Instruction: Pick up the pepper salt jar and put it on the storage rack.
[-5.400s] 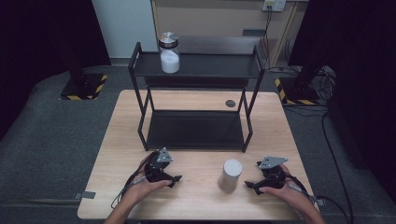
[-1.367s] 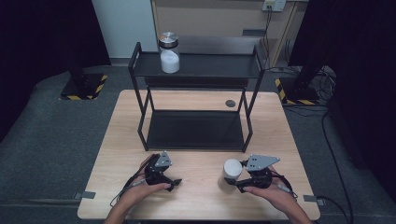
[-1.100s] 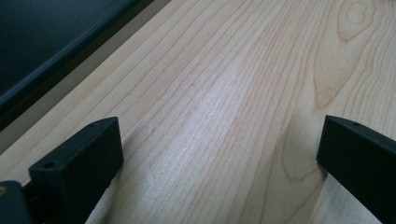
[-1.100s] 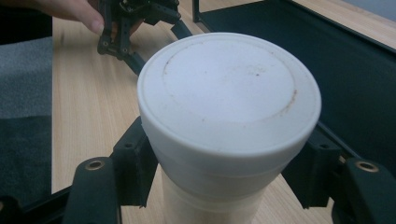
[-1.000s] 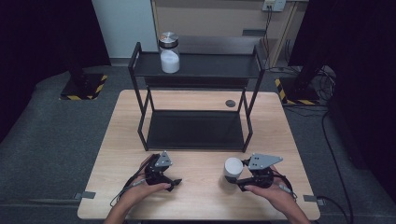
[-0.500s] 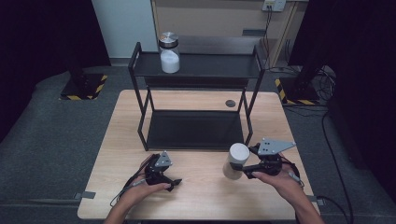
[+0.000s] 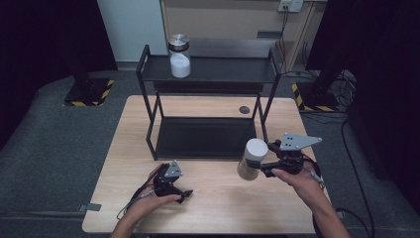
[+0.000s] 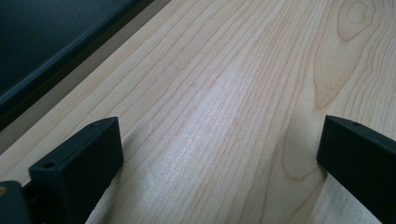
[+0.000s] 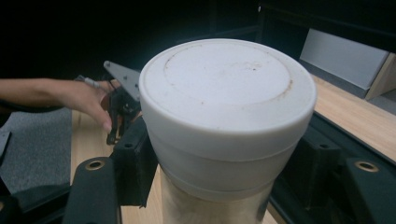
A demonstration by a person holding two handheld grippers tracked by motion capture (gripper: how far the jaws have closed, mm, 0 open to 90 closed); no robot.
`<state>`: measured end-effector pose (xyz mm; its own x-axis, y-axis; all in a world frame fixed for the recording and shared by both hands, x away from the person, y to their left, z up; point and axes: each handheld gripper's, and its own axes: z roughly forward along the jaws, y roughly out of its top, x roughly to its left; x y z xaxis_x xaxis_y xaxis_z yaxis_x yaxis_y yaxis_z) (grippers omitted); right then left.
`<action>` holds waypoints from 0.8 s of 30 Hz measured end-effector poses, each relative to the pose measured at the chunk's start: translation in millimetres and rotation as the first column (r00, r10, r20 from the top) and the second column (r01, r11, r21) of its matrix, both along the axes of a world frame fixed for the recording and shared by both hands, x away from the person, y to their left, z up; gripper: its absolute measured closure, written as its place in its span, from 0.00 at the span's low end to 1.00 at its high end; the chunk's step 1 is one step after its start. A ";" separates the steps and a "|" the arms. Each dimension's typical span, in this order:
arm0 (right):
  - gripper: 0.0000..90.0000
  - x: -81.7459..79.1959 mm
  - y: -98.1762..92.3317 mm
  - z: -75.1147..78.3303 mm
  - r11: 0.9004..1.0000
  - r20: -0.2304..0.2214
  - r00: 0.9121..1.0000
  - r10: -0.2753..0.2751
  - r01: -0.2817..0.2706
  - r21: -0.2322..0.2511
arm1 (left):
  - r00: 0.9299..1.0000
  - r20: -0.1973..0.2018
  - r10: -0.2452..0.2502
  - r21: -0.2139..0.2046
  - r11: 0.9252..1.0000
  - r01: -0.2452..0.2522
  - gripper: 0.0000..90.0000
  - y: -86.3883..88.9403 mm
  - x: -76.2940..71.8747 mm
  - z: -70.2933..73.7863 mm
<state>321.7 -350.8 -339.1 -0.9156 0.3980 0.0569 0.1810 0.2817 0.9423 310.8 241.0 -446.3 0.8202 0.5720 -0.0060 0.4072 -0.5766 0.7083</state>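
Gripping a white-lidded jar, the right gripper has its two black jaws pressed against opposite sides of the jar just under the lid, as the right gripper view shows from close up. In the high view the jar hangs tilted above the worktop, just in front of the right front leg of the black shelf rack, with its pale body pointing down toward the wood and its lid toward the rack. The person's right hand holds that gripper from behind. Well to the left of the jar, in front of the rack's left front leg, the left gripper rests on the worktop under the left hand; the left gripper view shows its jaws standing wide apart with only bare wood grain between them. A second jar, half filled with white powder and capped in metal, stands on the rack's top shelf near its left end. A small dark round disc lies on the worktop behind the rack's lower shelf.
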 end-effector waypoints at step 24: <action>0.40 15.0 -10.2 26.6 0.997 0.038 0.999 -0.015 0.012 0.079 | 1.000 0.000 0.000 0.000 1.000 0.000 0.00 0.0 -0.1 -0.1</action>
